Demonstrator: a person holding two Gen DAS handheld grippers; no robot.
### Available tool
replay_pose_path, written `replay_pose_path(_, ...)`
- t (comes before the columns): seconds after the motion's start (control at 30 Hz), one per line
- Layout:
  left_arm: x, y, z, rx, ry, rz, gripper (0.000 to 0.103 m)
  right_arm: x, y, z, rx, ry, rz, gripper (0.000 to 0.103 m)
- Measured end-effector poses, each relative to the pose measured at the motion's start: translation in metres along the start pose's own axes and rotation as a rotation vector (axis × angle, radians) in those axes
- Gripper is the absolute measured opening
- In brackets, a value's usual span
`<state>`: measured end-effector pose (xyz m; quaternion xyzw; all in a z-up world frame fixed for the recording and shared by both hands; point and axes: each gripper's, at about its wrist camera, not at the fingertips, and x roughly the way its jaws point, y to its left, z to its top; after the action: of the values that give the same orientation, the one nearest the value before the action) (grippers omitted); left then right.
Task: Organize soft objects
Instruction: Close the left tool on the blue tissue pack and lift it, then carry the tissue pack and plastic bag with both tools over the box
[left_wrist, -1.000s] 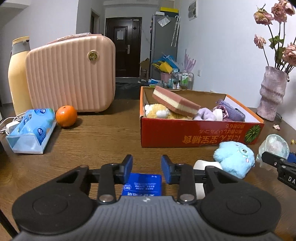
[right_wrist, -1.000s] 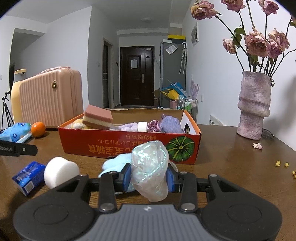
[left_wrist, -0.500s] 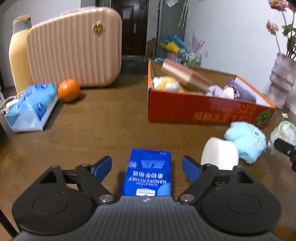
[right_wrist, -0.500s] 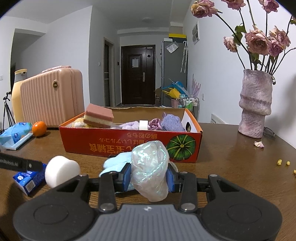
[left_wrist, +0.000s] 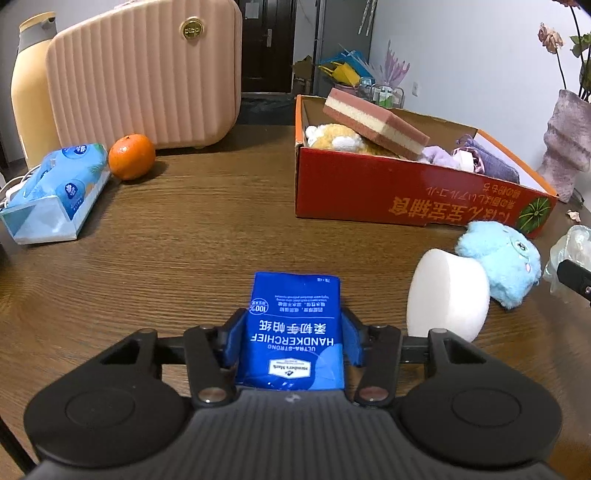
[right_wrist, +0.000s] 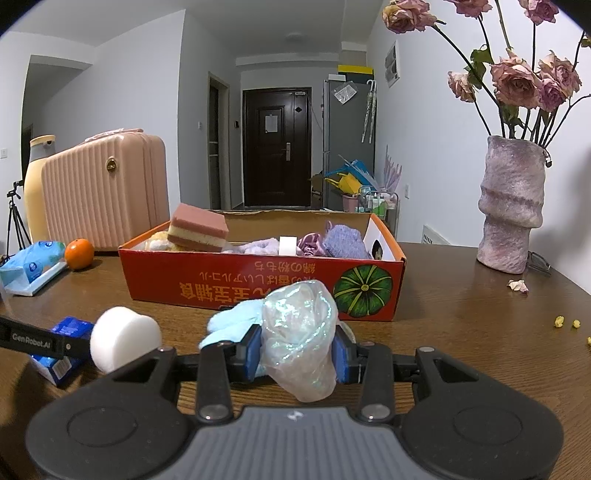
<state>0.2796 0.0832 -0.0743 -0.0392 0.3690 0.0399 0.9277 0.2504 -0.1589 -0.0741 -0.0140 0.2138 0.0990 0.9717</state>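
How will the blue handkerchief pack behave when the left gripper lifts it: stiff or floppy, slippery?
The blue handkerchief pack is probably soft: its sides sit between the left gripper pads, whose jaws have just been closing. Its glossy wrapper may slip. It looks small and flat, so likely light, sagging little.

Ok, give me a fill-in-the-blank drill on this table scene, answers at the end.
1. The left gripper is closing on the blue ___ pack.
2. The right gripper holds a shiny ___.
3. The striped sponge lies in the red ___.
4. The orange sits in front of the pink ___.

Missing words: handkerchief; bag; box; suitcase
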Motion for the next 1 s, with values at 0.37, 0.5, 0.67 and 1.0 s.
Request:
replay_pose_path(0.37,-0.018,0.001,0.008,-0.008,-0.083,-0.005,0.052,0.0,0.0,0.0,0.001,-0.003,0.001,0.038)
replay_pose_path(0.5,-0.031,0.0,0.014,-0.007,-0.14,-0.002,0.053,0.0,0.0,0.001,0.0,-0.012,0.003,0.038)
replay_pose_path(0.67,-0.044,-0.002,0.022,-0.015,-0.195,-0.002,0.053,0.002,0.001,0.005,0.003,-0.033,0.004,0.039)
replay_pose_path(1.0,-0.054,-0.022,0.038,-0.033,-0.26,-0.031,0.053,0.012,0.006,0.016,0.004,-0.088,0.0,0.039)
